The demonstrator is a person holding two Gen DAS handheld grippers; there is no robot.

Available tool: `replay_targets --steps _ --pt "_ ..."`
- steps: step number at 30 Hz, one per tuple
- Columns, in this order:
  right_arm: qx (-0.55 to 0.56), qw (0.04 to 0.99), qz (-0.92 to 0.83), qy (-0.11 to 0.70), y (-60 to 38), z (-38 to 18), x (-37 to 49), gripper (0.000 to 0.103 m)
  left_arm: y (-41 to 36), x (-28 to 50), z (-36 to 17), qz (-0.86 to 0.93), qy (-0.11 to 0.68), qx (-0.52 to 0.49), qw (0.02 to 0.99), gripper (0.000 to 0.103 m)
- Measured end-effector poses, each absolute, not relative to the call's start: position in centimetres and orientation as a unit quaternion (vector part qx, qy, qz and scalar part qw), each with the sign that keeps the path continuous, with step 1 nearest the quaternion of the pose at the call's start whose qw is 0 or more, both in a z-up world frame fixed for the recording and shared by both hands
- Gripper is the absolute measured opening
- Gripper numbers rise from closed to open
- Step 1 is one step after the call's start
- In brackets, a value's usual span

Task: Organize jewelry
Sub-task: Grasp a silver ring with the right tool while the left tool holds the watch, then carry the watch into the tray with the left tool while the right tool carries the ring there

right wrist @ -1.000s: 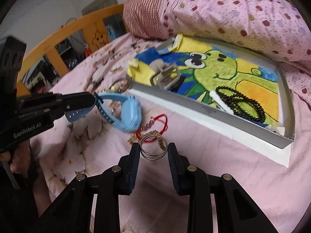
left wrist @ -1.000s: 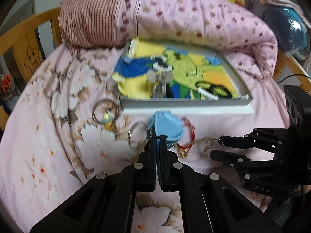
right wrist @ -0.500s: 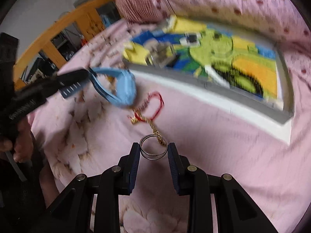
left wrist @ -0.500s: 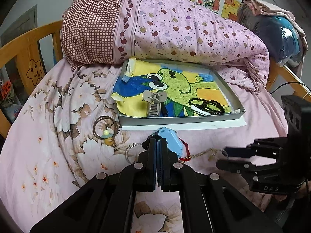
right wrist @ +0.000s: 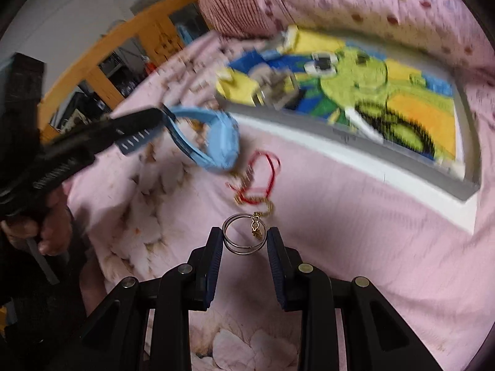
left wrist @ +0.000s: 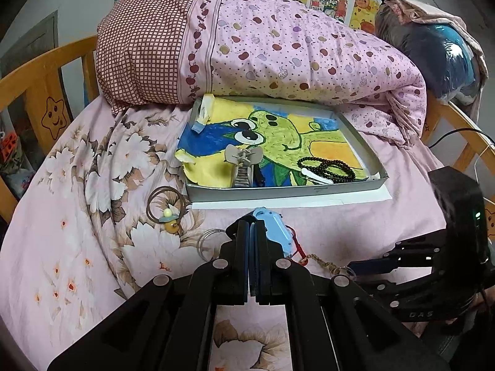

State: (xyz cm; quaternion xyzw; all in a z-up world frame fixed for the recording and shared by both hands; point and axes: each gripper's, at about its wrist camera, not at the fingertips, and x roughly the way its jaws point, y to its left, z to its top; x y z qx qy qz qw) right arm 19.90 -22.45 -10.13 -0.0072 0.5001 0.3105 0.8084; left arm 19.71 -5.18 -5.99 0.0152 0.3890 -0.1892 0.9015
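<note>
My left gripper [left wrist: 252, 227] is shut on the strap of a light blue watch [left wrist: 272, 227], held above the bed; the watch also shows in the right wrist view [right wrist: 213, 142]. My right gripper [right wrist: 244, 238] is shut on a pair of silver bangles [right wrist: 243, 234] with a gold chain [right wrist: 263, 213] hooked to them, trailing to a red cord bracelet [right wrist: 266, 173]. The grey tray [left wrist: 362, 182] with a frog drawing holds a black bead bracelet [left wrist: 328, 167], a white clip [left wrist: 315, 176] and a grey hair claw [left wrist: 244, 164].
On the floral sheet lie brown hair ties with a small charm [left wrist: 167, 210] and a clear ring [left wrist: 208, 241]. A rolled pink quilt [left wrist: 278, 49] lies behind the tray. A wooden bed rail [left wrist: 46, 71] runs along the left.
Both grippers have pulled back from the tray with their items. The right gripper's bangles drag the gold chain out from the red bracelet. The left view has risen and drawn back.
</note>
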Motion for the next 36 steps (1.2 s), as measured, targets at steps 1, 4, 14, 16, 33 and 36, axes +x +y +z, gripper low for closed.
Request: replay_targets --steps 1,4,14,16,33,36 --pt "-0.012 0.813 0.311 0.492 -22.4 -9.8 19.8 0.028 -5.1 19.7 -5.9 -0.189 0.388 0.014 0.902 0.001" --pt "-0.031 0.830 0.308 0.463 -22.1 -8.8 19.4 0.028 -4.9 19.7 -5.8 -0.189 0.385 0.011 0.903 0.001" --pt "-0.010 0.864 0.314 0.394 -23.1 -6.1 19.2 0.028 -4.8 19.4 -5.3 -0.191 0.376 0.008 0.907 0.001" --pt "-0.003 0.871 0.313 0.379 -23.4 -5.5 19.1 0.028 -4.7 19.3 -5.2 -0.191 0.372 0.007 0.908 0.001" --pt "0.016 0.903 0.274 0.330 -24.3 -4.6 22.3 0.028 -4.4 20.2 -3.2 -0.196 0.328 -0.025 0.924 0.001" --pt "0.022 0.911 0.250 0.326 -24.9 -5.1 24.5 0.028 -4.8 21.5 -3.1 -0.194 0.320 -0.036 0.927 0.001"
